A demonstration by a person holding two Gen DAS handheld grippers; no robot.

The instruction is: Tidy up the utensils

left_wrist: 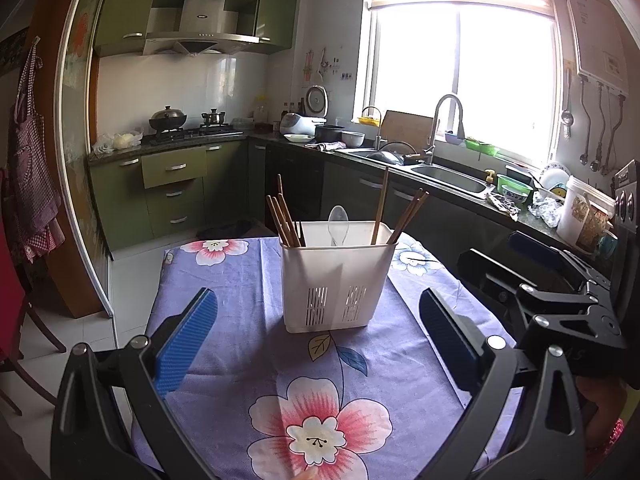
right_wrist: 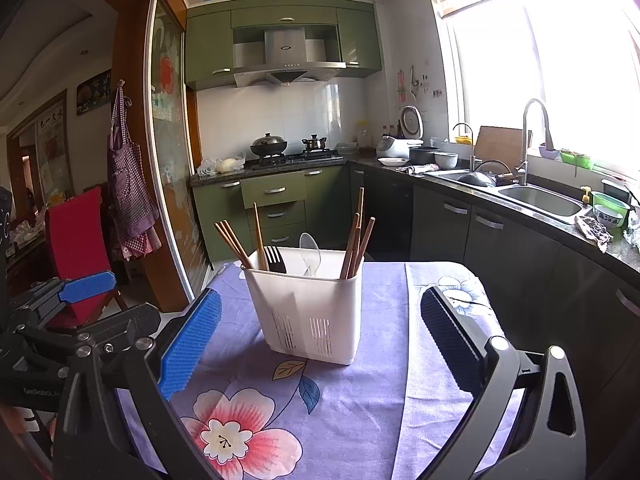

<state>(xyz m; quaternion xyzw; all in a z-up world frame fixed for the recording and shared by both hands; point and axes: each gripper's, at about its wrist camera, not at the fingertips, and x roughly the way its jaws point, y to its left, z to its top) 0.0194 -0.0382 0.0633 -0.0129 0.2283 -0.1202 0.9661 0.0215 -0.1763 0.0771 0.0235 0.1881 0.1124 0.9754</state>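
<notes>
Both jaws are spread wide, holding nothing. The white holder (left_wrist: 338, 276) stands mid-frame on the flowery cloth (left_wrist: 240, 360), chopsticks (right_wrist: 354, 248) leaning inside. A bump might tip it over.

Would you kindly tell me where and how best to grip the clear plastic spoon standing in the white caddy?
Grip the clear spoon by its exposed bowl, coming down from above: it stands bowl-up in the white caddy, its handle hidden inside. The black fork and chopsticks crowd its sides.

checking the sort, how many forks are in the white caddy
1: a black fork stands at the left end of the white caddy, beside chopsticks. More could be hidden below the rim.
</notes>
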